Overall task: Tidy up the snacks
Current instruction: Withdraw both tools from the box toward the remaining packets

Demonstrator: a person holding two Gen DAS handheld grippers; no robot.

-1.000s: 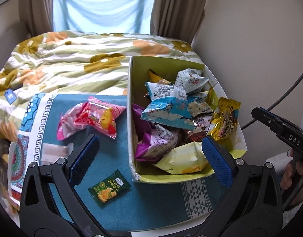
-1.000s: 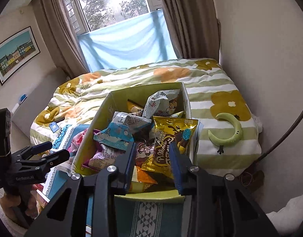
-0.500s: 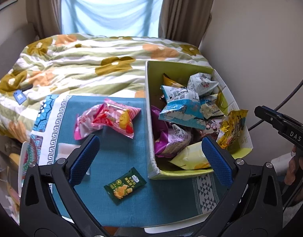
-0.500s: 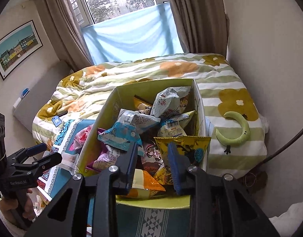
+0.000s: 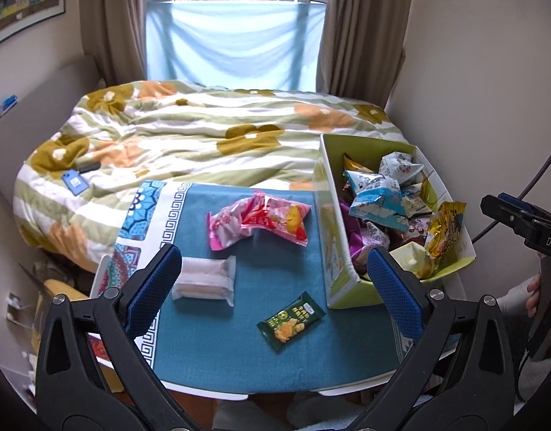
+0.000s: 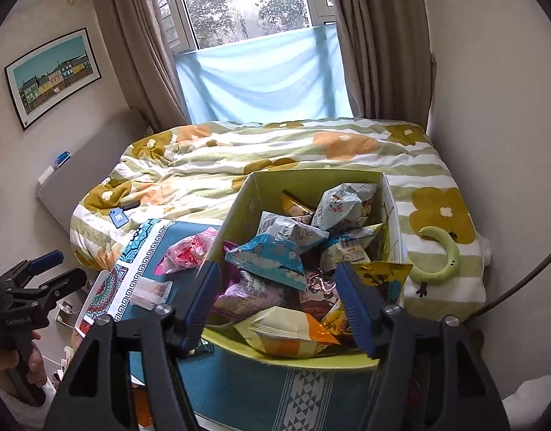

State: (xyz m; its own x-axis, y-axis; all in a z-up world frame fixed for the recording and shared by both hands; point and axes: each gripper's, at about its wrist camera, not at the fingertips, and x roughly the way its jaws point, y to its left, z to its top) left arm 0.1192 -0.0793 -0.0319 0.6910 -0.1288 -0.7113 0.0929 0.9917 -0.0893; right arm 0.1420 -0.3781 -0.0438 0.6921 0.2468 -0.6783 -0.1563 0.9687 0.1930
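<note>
Snack box point(image 5: 334, 237) long axis runs toward bed; right gripper point(image 6: 279, 296) jaws just opened, empty; left gripper point(image 5: 271, 287) spread.

Four snack packs lie loose on the table: two pink point(image 5: 261, 221), one clear point(image 5: 205, 280), one dark green point(image 5: 291, 321). One green box point(image 5: 334, 251) holds a heap.

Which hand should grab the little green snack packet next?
Probably the left. The left gripper hangs open over the blue cloth, the green packet just ahead. The right gripper faces the snack box instead.
</note>
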